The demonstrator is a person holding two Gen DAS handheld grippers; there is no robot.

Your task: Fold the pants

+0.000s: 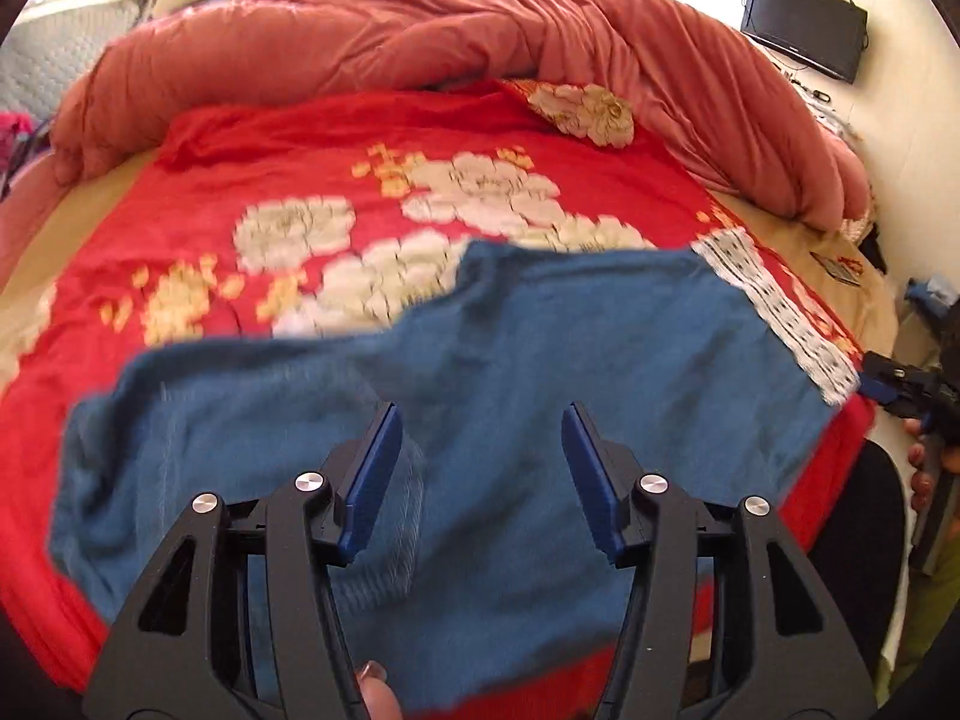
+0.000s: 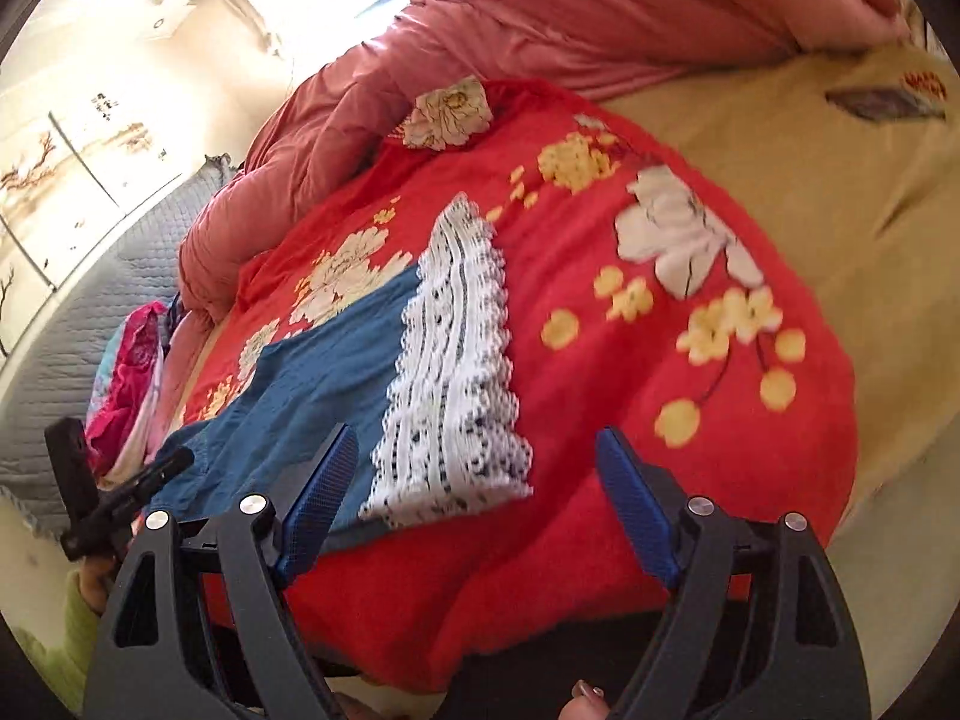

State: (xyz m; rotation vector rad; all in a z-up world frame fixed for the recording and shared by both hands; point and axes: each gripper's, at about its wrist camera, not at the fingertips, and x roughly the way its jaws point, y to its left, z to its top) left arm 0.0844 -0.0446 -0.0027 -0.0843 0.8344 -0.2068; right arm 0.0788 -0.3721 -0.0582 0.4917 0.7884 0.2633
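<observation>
From the left wrist view, the blue pants (image 1: pixel 480 396) lie spread across the near part of the red flowered blanket (image 1: pixel 288 138), doubled into a wide, rumpled slab with a white lace trim (image 1: pixel 780 318) along its right edge. The left gripper (image 1: pixel 480 474) hangs over the middle of the cloth with its jaws apart and nothing pinched between them, and the right gripper (image 1: pixel 900 384) shows at the far right edge, clear of the lace. I'd judge one fold is in and at least another is left, since the bundle is broad and untidy, though blur makes the layers hard to count. The wall screen (image 1: pixel 804 24) carries no lettering I can read. From the right wrist view, the pants (image 2: pixel 318 360) sit left of centre with the lace trim (image 2: pixel 456 372) toward the blanket's (image 2: pixel 600 540) middle. The right gripper (image 2: pixel 474 510) has its jaws wide and empty, the lace corner just ahead of them. The painted wall panels (image 2: pixel 66 156) show dark marks, too small to read, and no brand or label appears anywhere.
</observation>
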